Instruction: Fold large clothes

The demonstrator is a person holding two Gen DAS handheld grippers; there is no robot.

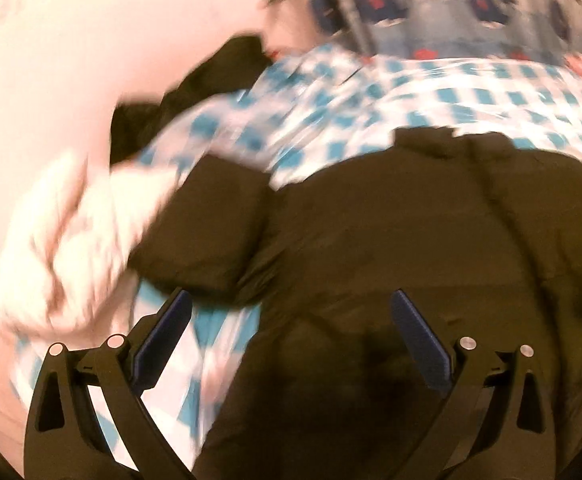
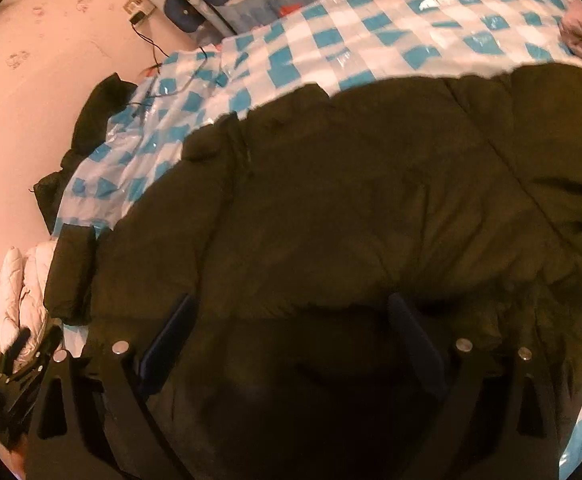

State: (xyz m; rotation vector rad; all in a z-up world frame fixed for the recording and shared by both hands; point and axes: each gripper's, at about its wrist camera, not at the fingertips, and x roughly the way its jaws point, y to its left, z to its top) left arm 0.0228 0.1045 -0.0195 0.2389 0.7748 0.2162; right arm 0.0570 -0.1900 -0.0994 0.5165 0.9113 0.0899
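dark puffy jacket (image 2: 351,200) lies spread on a blue-and-white checked sheet (image 2: 391,28); left gripper (image 1: 291,340) and right gripper (image 2: 291,340) hover above it, jaws apart, holding nothing.

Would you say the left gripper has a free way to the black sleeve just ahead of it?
Probably yes: the left gripper is open, and nothing lies between it and the black sleeve.
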